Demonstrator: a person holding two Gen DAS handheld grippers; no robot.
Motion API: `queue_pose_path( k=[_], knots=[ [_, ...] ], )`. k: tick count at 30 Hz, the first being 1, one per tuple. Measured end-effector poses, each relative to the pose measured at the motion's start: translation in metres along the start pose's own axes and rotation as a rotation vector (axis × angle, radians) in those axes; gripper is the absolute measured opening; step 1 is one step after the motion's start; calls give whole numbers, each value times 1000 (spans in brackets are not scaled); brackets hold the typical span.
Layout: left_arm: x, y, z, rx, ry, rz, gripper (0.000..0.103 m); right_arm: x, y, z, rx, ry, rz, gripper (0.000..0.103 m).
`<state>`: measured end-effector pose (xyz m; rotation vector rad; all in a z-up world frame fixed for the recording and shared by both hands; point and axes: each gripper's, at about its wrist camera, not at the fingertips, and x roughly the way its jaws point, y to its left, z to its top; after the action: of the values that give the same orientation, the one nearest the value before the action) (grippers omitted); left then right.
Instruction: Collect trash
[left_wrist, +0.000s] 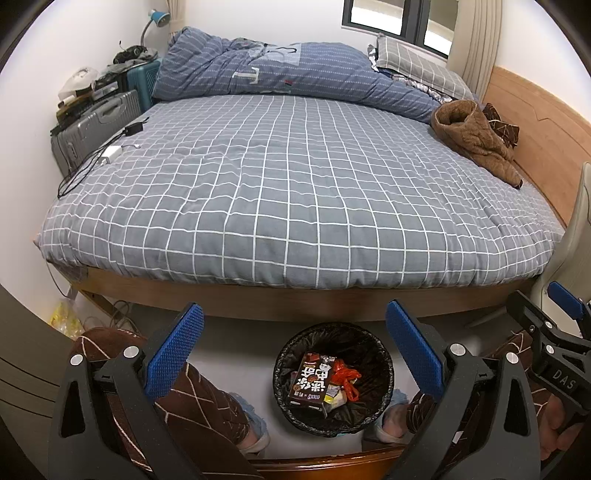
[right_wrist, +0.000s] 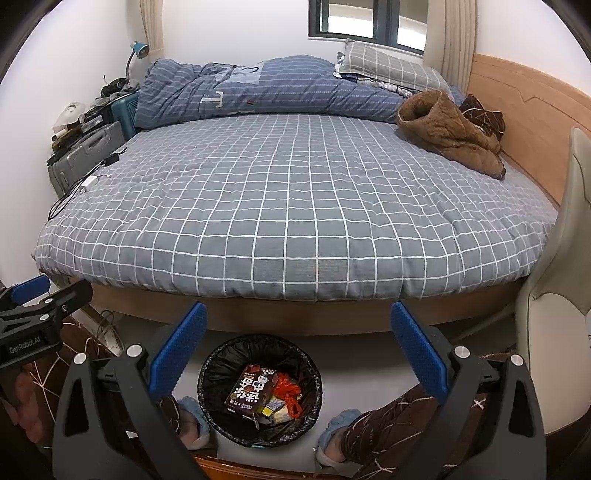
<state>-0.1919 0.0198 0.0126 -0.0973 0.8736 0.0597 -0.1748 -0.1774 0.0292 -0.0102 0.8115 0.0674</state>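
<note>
A round bin with a black liner (left_wrist: 384, 373) (right_wrist: 210, 373) stands on the floor between a person's feet, in front of the bed. Inside lie a dark brown snack box (left_wrist: 312, 378) (right_wrist: 251, 391), a crumpled red wrapper (left_wrist: 345, 376) (right_wrist: 290, 391) and small yellow and white scraps. My left gripper (left_wrist: 293, 350) hangs open above the bin, nothing between its blue pads. My right gripper (right_wrist: 299, 350) is open and empty too, over the bin's right side. Each gripper shows at the edge of the other's view.
A bed with a grey checked cover (left_wrist: 288, 184) (right_wrist: 295, 206) fills the view ahead. On it lie a folded blue quilt (left_wrist: 295, 77), a brown fleece garment (left_wrist: 476, 140) (right_wrist: 450, 133) and chargers with cables (left_wrist: 110, 151). Suitcases (left_wrist: 92, 125) stand at the left, a pale chair (right_wrist: 554, 295) at the right.
</note>
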Motion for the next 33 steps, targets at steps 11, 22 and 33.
queue_pose_path(
  k=[11,22,33],
  knots=[
    [6,2,-3,0,19,-3,97,1,1,-2,9,5,-3,95],
    [0,-2,-4,35,-14,56,97,4,4,-6,13,13,-4,95],
    [-4,-5,-2,52,-24,47,97,4,4,-6,14,13,-5,95]
  ],
)
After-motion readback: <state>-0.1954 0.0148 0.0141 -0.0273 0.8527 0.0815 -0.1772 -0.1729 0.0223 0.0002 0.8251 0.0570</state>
